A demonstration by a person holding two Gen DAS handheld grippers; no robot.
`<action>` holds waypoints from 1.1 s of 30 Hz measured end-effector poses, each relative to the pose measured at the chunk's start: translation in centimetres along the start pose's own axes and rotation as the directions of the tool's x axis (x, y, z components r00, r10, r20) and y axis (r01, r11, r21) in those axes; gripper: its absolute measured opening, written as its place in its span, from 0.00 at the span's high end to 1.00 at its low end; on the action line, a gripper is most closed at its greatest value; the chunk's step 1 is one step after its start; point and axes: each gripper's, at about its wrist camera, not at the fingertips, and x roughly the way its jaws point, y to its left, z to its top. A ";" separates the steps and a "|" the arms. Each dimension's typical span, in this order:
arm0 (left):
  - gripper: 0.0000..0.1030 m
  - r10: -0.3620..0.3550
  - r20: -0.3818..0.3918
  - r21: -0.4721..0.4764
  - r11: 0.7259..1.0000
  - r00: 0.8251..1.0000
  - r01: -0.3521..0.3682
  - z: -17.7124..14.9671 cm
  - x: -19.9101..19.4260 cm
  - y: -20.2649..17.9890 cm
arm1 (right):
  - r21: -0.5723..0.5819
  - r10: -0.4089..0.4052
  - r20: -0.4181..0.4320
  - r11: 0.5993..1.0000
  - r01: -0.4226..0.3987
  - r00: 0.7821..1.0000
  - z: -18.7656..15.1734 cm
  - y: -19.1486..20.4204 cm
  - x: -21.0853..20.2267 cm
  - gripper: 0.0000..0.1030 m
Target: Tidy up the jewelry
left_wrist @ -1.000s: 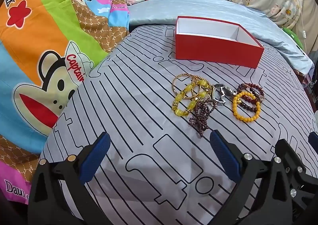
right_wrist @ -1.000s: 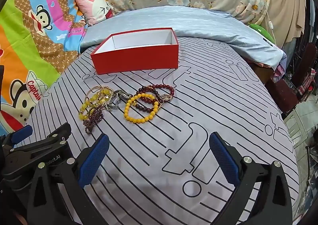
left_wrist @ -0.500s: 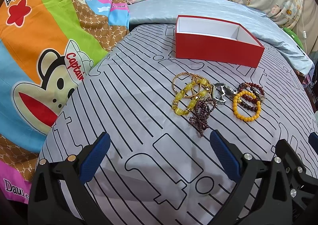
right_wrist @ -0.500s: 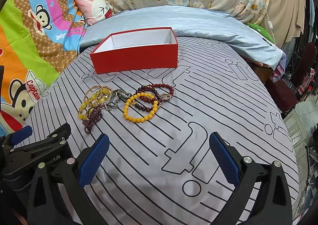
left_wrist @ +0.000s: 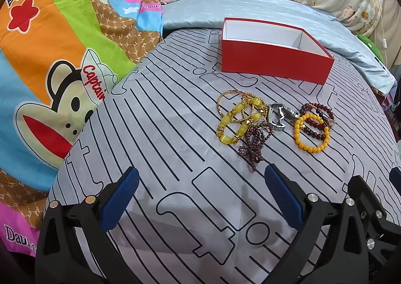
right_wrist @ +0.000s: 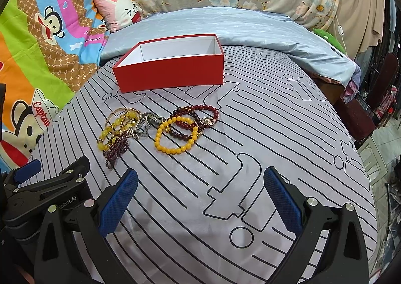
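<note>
A: Left hand-held gripper (left_wrist: 200,192): jaws wide, holding nothing, low over the bed's near edge. Right hand-held gripper (right_wrist: 200,193): same, spread wide and unloaded, alongside.

B: Jewelry?

A: Mid-bed, ahead of both. Yellow bracelets (left_wrist: 238,118) and a purple strand (left_wrist: 253,145) tangled together; metal watch (left_wrist: 278,117) touching them; orange bracelet (right_wrist: 175,137) lying over dark red beads (right_wrist: 195,114) toward the bed's right side.

B: Box?

A: Red box (left_wrist: 273,63), open, no jewelry seen in it, beyond the pile toward the far edge, long side facing us.

B: Nearer gripper?

A: Purple strand's tip sits just ahead of the left's right finger (left_wrist: 282,195), strand running roughly fore-aft. Likely the left takes it first. The orange bracelet looks better placed for the right.
</note>
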 end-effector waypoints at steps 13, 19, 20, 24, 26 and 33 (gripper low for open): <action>0.05 0.000 -0.010 -0.002 1.000 1.000 0.000 -0.2 0.4 -0.3 | 0.002 0.000 -0.004 1.000 0.000 1.000 0.0 -0.1 0.3 0.05; 0.05 -0.003 -0.019 -0.004 1.000 1.000 0.003 -0.2 0.6 -0.4 | 0.001 0.004 -0.005 1.000 -0.004 1.000 -0.1 -0.1 0.3 0.05; 0.05 -0.008 -0.023 -0.005 1.000 1.000 0.008 -0.2 0.7 -0.3 | 0.000 0.005 -0.006 1.000 -0.005 1.000 -0.2 -0.3 0.3 0.05; 0.05 -0.039 -0.034 -0.039 0.999 0.999 0.037 -0.2 0.9 0.2 | 0.000 -0.007 -0.014 1.000 0.007 1.000 0.0 -0.7 0.6 0.05; 0.05 -0.059 -0.038 -0.060 0.997 0.998 0.056 -0.2 1.1 0.6 | 0.013 -0.014 -0.025 1.000 0.015 1.000 0.0 -1.4 0.8 0.05; 0.09 -0.112 -0.037 -0.052 0.993 0.993 0.110 0.0 1.4 -0.5 | 0.069 0.000 -0.007 0.998 0.000 1.000 0.1 -3.5 1.5 0.05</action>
